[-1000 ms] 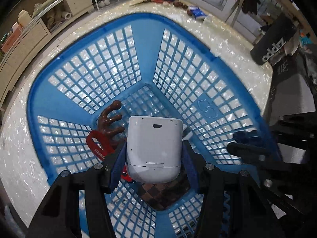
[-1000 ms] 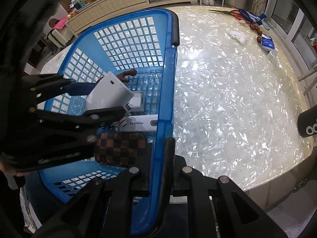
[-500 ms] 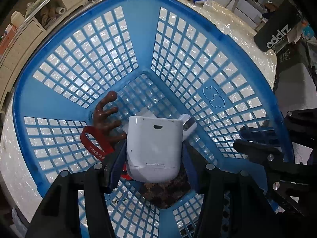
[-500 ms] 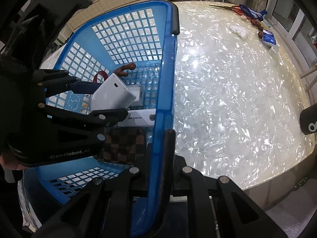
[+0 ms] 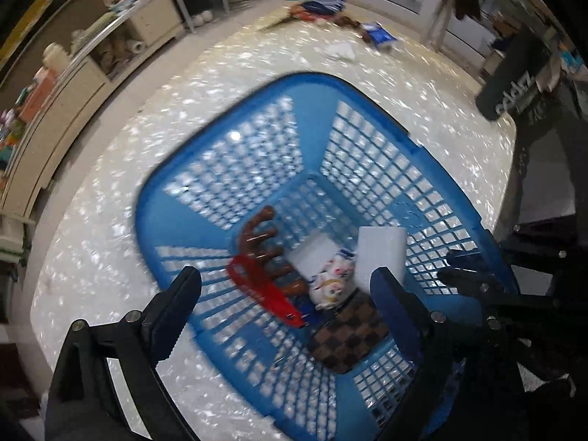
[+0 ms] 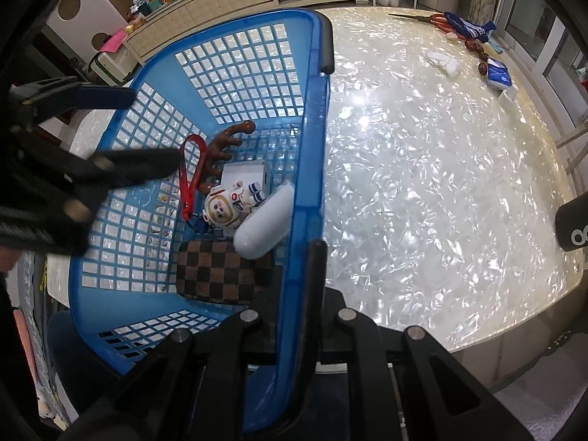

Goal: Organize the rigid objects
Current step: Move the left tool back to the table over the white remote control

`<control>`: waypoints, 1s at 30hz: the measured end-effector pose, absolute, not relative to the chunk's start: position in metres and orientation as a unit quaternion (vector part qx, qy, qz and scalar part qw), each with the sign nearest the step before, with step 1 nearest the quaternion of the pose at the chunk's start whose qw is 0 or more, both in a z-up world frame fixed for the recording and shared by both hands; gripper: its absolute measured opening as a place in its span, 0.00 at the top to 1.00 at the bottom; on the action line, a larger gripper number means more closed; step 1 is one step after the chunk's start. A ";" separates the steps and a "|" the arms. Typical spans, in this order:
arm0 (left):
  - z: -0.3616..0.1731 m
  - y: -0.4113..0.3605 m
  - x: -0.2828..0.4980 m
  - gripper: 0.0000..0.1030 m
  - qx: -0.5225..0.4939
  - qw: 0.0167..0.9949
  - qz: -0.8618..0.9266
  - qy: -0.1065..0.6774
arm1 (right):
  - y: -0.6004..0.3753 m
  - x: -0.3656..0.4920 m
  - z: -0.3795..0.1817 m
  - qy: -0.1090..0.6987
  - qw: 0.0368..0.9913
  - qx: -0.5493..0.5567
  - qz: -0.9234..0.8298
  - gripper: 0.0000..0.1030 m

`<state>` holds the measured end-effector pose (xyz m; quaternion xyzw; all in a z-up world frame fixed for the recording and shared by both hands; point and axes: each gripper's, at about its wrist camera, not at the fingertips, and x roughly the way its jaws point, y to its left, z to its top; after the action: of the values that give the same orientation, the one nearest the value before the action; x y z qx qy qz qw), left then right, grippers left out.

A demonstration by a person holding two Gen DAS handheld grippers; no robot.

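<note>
While pearly table (image 6: 441, 183) fills right half of right wrist view, blue basket (image 6: 205, 73) sits at left, its rim clamped between narrowed jaws of right gripper (image 6: 308, 253). Left gripper (image 5: 286, 286), lower frame of own view, jaws just opened wide, nothing between. Inside basket, centre: checkered pouch (image 6: 224, 275), white case (image 6: 264, 228) leaning on wall, astronaut figure (image 6: 228, 209), brown antler (image 6: 228, 143), red strap (image 6: 191, 172).
</note>
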<state>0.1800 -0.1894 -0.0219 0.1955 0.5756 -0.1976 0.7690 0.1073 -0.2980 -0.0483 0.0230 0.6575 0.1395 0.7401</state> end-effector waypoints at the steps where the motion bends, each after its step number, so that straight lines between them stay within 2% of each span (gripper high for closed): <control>1: -0.015 -0.184 0.178 0.08 0.189 0.774 -0.196 0.572 | -0.298 0.107 -0.048 0.658 0.740 0.024 0.140 0.89; 9: 0.022 -0.122 0.151 0.08 0.144 0.810 -0.172 0.543 | -0.296 0.108 -0.048 0.660 0.738 0.020 0.139 0.89; 15: 0.022 -0.075 0.130 0.08 0.129 0.822 -0.125 0.541 | -0.291 0.112 -0.051 0.669 0.731 0.008 0.135 0.89; 21: -0.023 -0.042 0.122 0.08 0.118 0.808 -0.072 0.573 | -0.286 0.122 -0.058 0.671 0.730 -0.007 0.131 0.89; 30: -0.099 -0.040 0.113 0.08 0.058 0.772 -0.072 0.628 | -0.292 0.138 -0.064 0.663 0.738 -0.006 0.123 0.93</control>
<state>0.1130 -0.0404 -0.0994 0.0584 0.6282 -0.0725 0.7725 0.1376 -0.2917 -0.0636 -0.0062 0.6631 0.1232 0.7383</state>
